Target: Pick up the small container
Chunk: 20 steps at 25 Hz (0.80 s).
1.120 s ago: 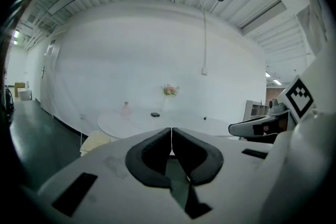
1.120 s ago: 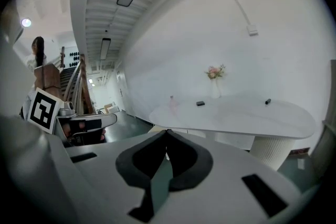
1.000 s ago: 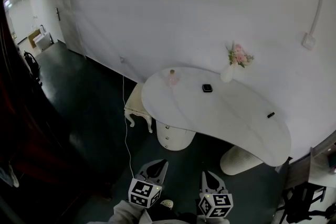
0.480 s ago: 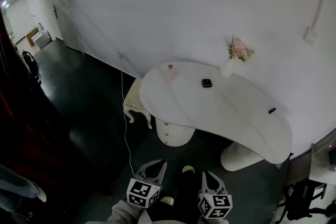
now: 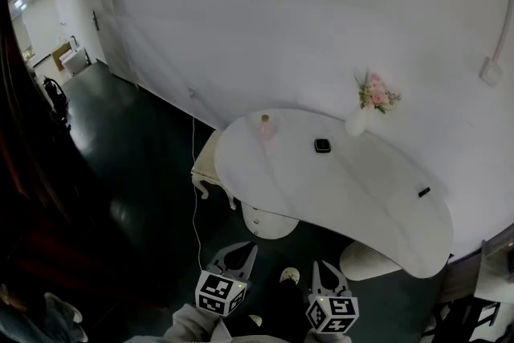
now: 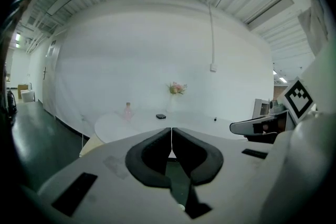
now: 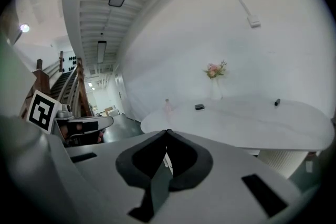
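Glossy white kidney-shaped table (image 5: pixel 345 193) with small black rounded-square container (image 5: pixel 322 145)

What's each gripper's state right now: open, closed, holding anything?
Left gripper: closed, holding nothing.
Right gripper: closed, holding nothing.

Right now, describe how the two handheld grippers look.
The left gripper and right gripper have pale grey bodies, black-lined curved jaws and a white cube with black square markers each. A light grey sleeve shows behind the left one.
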Motion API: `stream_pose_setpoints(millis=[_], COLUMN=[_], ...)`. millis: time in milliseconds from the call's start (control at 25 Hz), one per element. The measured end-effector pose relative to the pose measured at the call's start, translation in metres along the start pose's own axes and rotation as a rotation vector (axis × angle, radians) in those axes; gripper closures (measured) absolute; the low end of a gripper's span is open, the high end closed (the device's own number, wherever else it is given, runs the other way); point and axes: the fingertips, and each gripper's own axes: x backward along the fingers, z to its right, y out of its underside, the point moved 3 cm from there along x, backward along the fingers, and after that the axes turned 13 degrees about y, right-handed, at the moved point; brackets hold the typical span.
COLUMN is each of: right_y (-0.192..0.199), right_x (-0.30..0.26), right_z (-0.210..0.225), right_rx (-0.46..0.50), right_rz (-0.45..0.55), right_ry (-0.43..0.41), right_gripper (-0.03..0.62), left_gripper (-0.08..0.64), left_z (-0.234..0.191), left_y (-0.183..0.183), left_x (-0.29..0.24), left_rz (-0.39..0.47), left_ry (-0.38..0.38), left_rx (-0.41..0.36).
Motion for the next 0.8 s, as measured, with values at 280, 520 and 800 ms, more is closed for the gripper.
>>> stream_pose_setpoints(millis=[280,520,800], right_y=[-0.028,-0.05,-0.072], right_x=[-0.056,-0.097,-0.146], right_z=[0.012,0.022,0.046], right_rx=[0.022,0.042,0.062], right_rz=[0.01,-0.003,-0.03], right_ry=[-0.035,-0.065,-0.094], right_gripper=[0.543,0.543,0.543], left_gripper=[0.543,0.543,0.543], left_z=[-0.031,-0.054,-0.078], left_y=[-0.012,-0.029,-0.039], left_x=[-0.043,-0.083,-0.132], left_rz=[0.006,0.01,-0.001], left_ry=[-0.032,-0.05,-0.079], left_rx=[0.01,0.013,0.046])
